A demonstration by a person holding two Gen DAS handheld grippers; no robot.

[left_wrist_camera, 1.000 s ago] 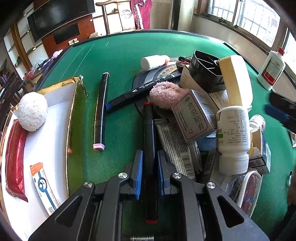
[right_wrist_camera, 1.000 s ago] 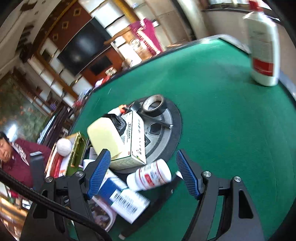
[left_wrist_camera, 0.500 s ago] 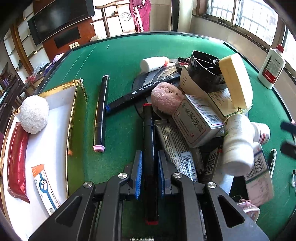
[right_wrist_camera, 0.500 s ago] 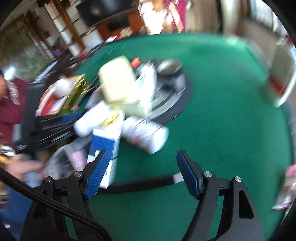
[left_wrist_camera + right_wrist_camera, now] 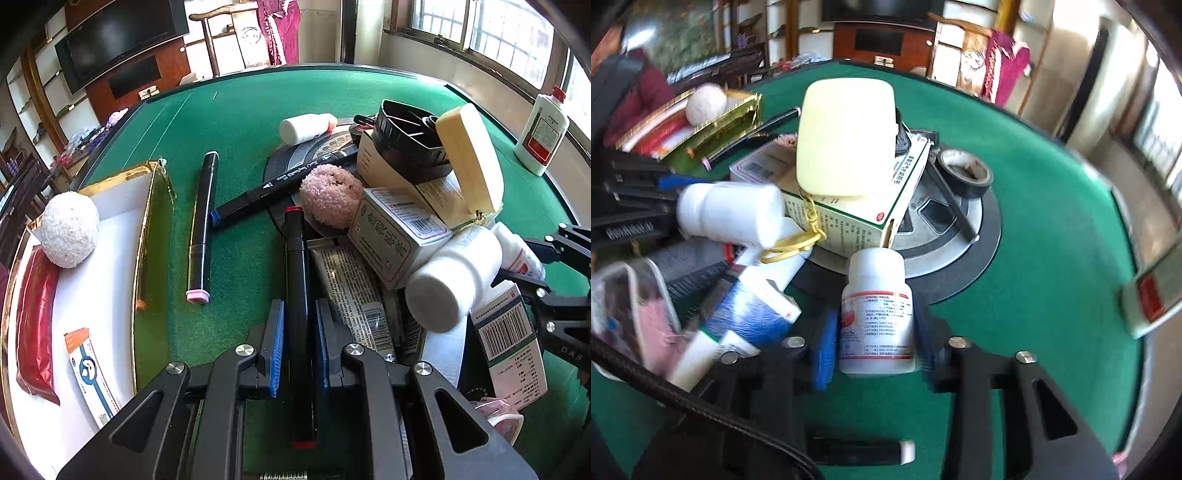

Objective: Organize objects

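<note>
My left gripper [image 5: 298,317] is shut on a black marker with red ends [image 5: 295,258], which lies lengthwise between the blue pads over the green felt. My right gripper [image 5: 875,339] is closing its jaws, and both pads sit against the sides of a small white pill bottle with a red label [image 5: 876,310]. That bottle points away from me at the edge of the pile. In the left wrist view the right gripper's black frame [image 5: 557,291] shows at the right edge.
A gold-edged white box [image 5: 110,258] at the left holds a white ball [image 5: 69,229], a red packet [image 5: 35,321] and a sachet. Two more markers [image 5: 201,221], a pink ball [image 5: 330,199], medicine boxes [image 5: 399,236], a white bottle [image 5: 454,277] and a tape roll [image 5: 964,173] crowd the round hub.
The right gripper rolled, swung in over the pile and narrowed its jaws around the small pill bottle. A larger white bottle in the pile tipped onto its side. The left gripper kept still.
</note>
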